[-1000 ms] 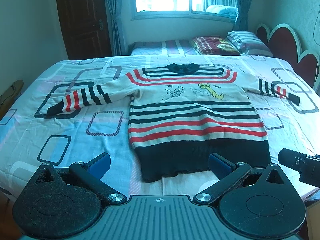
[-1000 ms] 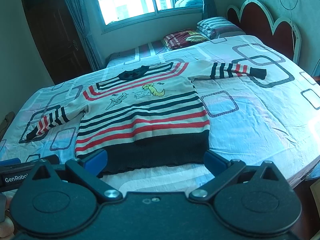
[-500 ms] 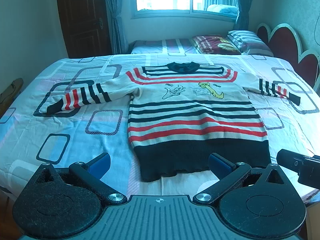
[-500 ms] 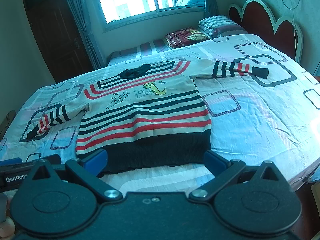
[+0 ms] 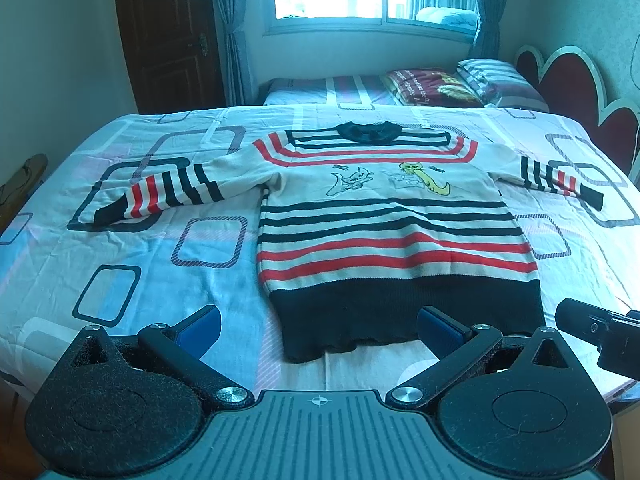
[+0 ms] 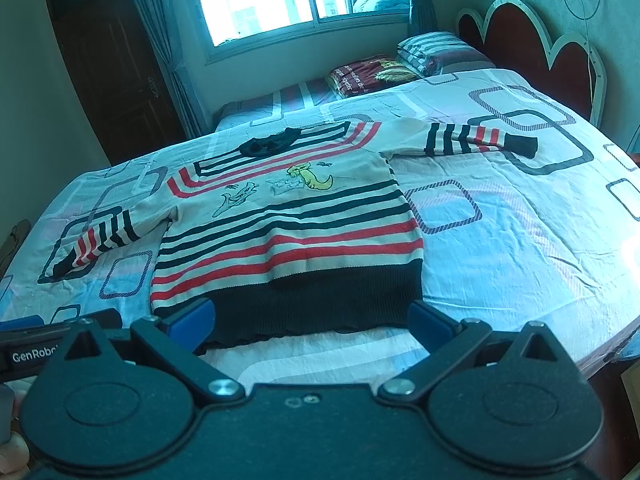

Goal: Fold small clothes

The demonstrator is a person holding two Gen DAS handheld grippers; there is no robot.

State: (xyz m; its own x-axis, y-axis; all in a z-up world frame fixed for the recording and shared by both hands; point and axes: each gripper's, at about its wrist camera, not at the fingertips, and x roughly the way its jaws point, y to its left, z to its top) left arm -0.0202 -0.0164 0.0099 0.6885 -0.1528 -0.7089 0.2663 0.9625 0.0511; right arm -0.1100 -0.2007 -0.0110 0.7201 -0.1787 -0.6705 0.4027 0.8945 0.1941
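Note:
A small striped sweater (image 5: 384,220) lies flat and face up on the bed, sleeves spread to both sides, black hem nearest me. It also shows in the right wrist view (image 6: 288,224). My left gripper (image 5: 320,326) is open and empty, just short of the hem's left part. My right gripper (image 6: 310,322) is open and empty, just short of the hem. The right gripper's body shows at the right edge of the left wrist view (image 5: 600,332). The left sleeve (image 5: 160,196) and right sleeve (image 6: 480,140) lie straight out.
The bed (image 5: 120,272) has a light sheet with square patterns. Folded blankets and pillows (image 5: 460,84) lie at the far side below the window. A red headboard (image 6: 532,48) stands on the right. A dark door (image 5: 172,32) is at the far left.
Both grippers have crept slightly forward toward the hem. The sweater has not moved.

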